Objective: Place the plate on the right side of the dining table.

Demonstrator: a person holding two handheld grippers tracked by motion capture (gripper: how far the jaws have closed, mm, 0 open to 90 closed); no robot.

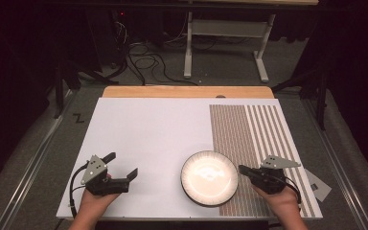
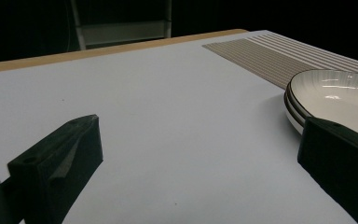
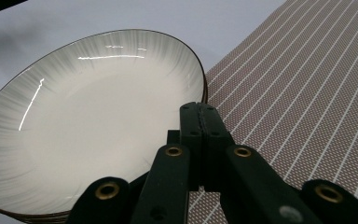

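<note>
- High view: only writing I can spot is a dark "Z"-looking mark [image 1: 78, 118] on the grey floor at the left, beside the white board [image 1: 148, 139]. The room at the top and both sides is basically black, so the cables and the table legs [image 1: 225, 43] up there are hard to read.
- Same view: the plate [image 1: 209, 178] sits lower middle, partly on the brown striped mat [image 1: 249, 139]. The right gripper [image 1: 243, 169] is at the plate's right rim, jaws pressed together; can't tell if the rim is pinched. The left gripper [image 1: 123, 165] is lower left, jaws spread, well apart from the plate.
- Left gripper view: no labels. Plate [image 2: 335, 95] is cut off at the right edge, with the right-hand jaw covering part of it. Looks like a second dark rim underneath, maybe stacked. Nothing between the jaws.
- Right gripper view: jaws of the right gripper [image 3: 200, 108] meet right at the plate's [image 3: 93, 121] near rim; the contact is hidden. Mat [image 3: 307, 93] on the right.
</note>
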